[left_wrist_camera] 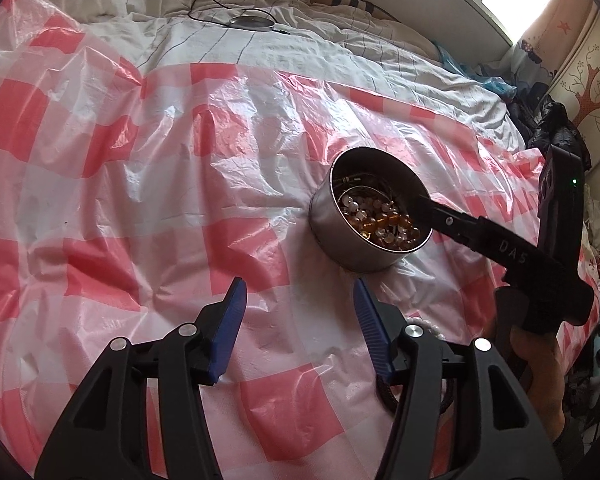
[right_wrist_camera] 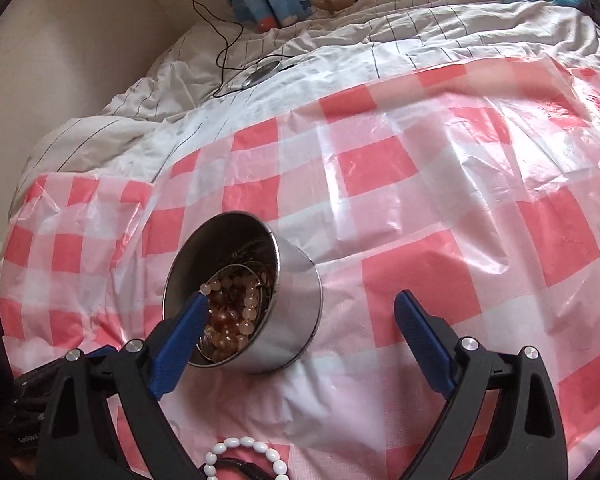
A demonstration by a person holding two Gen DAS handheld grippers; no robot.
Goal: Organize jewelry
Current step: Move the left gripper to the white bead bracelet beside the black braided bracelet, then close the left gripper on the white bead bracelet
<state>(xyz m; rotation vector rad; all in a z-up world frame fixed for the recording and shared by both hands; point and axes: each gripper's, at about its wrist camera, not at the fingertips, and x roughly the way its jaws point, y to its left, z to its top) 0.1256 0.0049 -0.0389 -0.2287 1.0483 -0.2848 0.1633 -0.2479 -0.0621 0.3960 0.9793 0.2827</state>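
Two views take in the same bed point(left_wrist_camera: 300, 44), its white quilt spread with a pink-and-white checked plastic sheet point(left_wrist_camera: 120, 184). On that sheet, just ahead of both tools, stands a round metal tin point(left_wrist_camera: 340, 236), slightly tilted, filled with amber and pale beads point(left_wrist_camera: 380, 224).

From the left wrist, the left hand-held gripper point(left_wrist_camera: 298, 300) hangs with its blue pads apart and nothing between them, the tin ahead and a little to its right. This view alone shows the other tool from outside: a black finger point(left_wrist_camera: 452, 220) reaching over the tin's rim, with a person's hand point(left_wrist_camera: 540, 364) on the handle at the right edge.

From the right wrist, the right hand-held gripper point(right_wrist_camera: 302, 296) stands wide apart, gripping nothing; its left pad point(right_wrist_camera: 180, 344) dips inside the tin beside the beads, its right pad outside over the sheet. Only here does a white bead bracelet point(right_wrist_camera: 244, 460) show fully, lying on the sheet close beneath the gripper, beside a dark cord point(right_wrist_camera: 240, 468).
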